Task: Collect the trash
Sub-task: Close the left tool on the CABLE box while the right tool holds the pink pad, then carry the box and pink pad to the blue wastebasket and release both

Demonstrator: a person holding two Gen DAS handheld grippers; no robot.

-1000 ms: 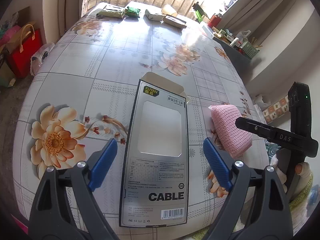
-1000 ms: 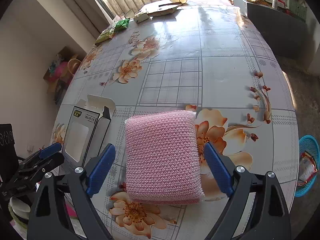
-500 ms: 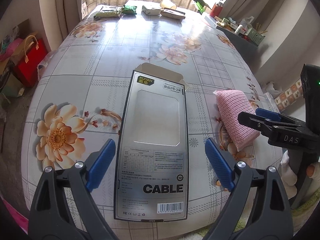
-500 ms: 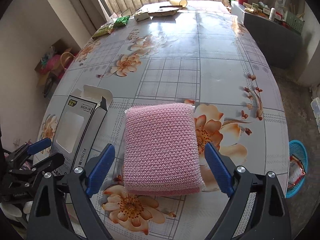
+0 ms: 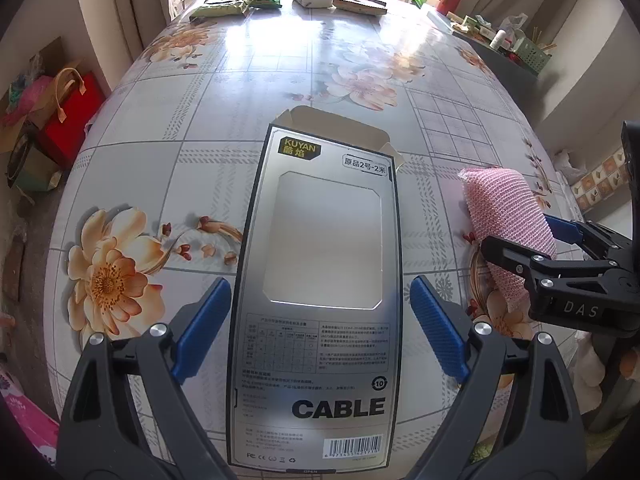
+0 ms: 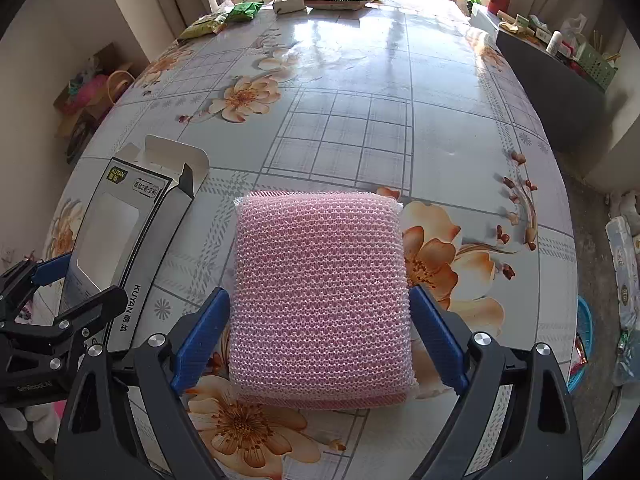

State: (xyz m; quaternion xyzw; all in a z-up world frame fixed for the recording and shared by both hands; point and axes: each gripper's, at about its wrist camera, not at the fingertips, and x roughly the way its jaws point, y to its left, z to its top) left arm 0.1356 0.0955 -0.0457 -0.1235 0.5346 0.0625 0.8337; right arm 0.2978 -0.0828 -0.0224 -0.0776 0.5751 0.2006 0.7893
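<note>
while poised wide open and empty over the floral table [image 5: 248,92], left gripper [image 5: 320,316] straddling cable box [image 5: 320,264], right gripper [image 6: 320,316] straddling pink sponge [image 6: 320,292], pre-grasp step, need closing next.

Your left gripper [image 5: 320,332] straddles the flat cable box [image 5: 320,280] with jaws apart, while the right gripper [image 5: 532,244] brackets the pink sponge [image 5: 504,208] beside it.
</note>
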